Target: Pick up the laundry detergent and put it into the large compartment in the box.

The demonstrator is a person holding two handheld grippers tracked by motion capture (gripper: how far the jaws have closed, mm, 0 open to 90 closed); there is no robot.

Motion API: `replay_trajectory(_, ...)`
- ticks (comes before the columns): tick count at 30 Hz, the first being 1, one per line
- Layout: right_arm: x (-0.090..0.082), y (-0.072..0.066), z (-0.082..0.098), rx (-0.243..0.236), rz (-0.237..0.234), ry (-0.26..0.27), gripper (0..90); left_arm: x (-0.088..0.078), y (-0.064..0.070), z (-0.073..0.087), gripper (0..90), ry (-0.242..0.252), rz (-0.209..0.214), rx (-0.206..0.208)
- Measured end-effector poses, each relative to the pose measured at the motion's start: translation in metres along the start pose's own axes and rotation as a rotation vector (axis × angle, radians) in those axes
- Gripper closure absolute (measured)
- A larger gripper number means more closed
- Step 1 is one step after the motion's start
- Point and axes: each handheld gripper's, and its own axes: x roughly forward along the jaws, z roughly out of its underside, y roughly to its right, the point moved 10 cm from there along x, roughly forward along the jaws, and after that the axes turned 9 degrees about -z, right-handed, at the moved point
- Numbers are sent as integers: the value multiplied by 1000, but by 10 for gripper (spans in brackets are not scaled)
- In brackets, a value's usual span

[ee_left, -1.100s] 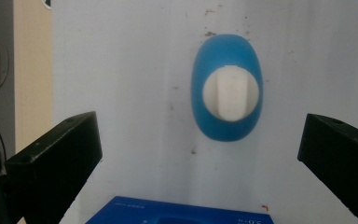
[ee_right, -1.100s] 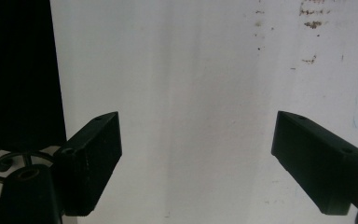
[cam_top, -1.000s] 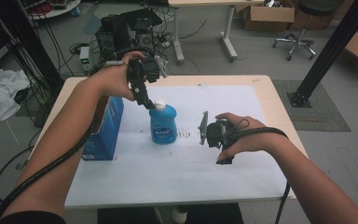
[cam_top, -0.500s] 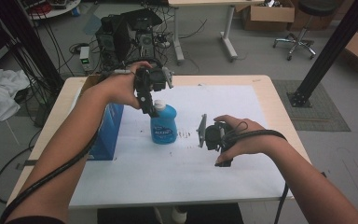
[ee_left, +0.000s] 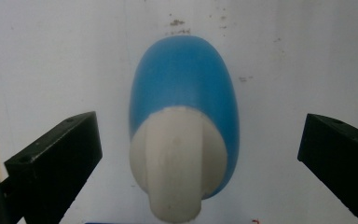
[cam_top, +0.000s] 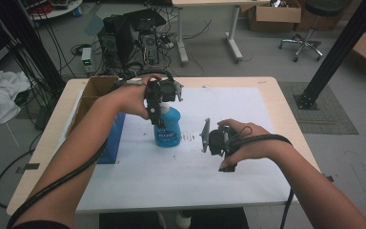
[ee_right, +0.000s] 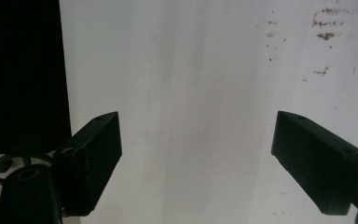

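Note:
A blue soap bottle (cam_top: 168, 132) with a white pump top stands upright on the white sheet (cam_top: 233, 102) near the table's middle. My left gripper (cam_top: 155, 113) hangs right over its top and points down. In the left gripper view the white pump cap (ee_left: 177, 161) and the blue body (ee_left: 184, 88) lie between the two wide-apart jaws of the left gripper (ee_left: 198, 128), which do not touch them. My right gripper (cam_top: 221, 143) is held to the right of the bottle. In its own view the right gripper (ee_right: 198, 123) stands open over bare sheet.
An open cardboard box with blue sides (cam_top: 108, 138) stands at the table's left, close to the bottle. A dark shape (ee_right: 23, 70) covers the upper left of the right gripper view. The wooden table edge (cam_top: 288, 119) runs along the right. Computers and cables lie on the floor behind.
My left gripper has come down and slightly rightward over the bottle's top. The right gripper has stayed almost in place.

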Motion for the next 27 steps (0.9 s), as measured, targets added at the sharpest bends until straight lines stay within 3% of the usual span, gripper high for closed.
replay_trajectory(27, 7, 1, -2, 9, -4, 5, 161, 30, 0, -1, 3, -109, 12, 47)
